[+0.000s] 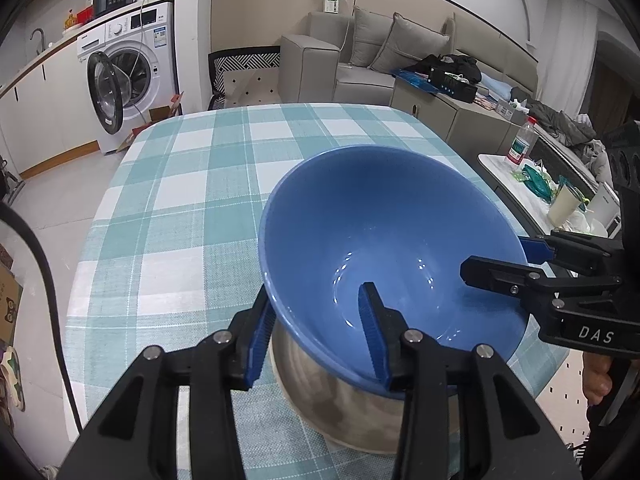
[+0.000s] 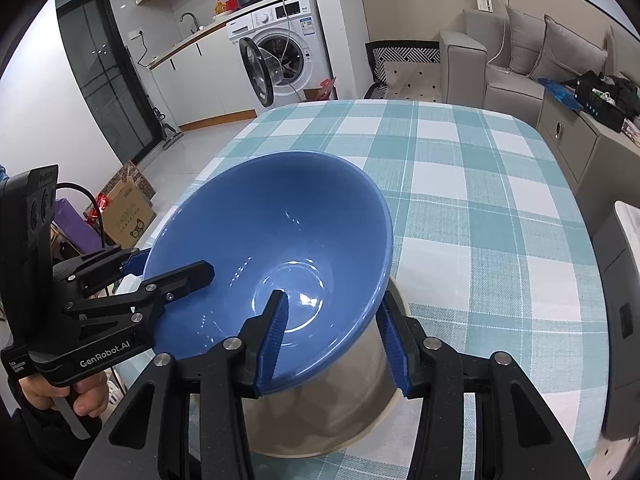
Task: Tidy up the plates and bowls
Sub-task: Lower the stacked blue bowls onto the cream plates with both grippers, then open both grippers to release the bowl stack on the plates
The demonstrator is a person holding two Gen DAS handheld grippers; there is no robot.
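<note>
Bowl (image 1: 384, 240) tilts toward camera; left gripper (image 1: 316, 292), right gripper (image 2: 332, 297) jaws open astride rim.

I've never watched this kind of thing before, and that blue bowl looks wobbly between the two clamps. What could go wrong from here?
1. The blue bowl sits tilted on the pale bowl beneath; if the left gripper or right gripper eases off unevenly, it may slide off.
2. Each gripper straddles only the rim, so the glossy bowl might slip.
3. The stack stands near the table edge, so a nudge could push it over.

Washing machine (image 1: 132, 76) door open; grey sofa (image 1: 360, 60); checked tablecloth (image 1: 180, 184)
</note>
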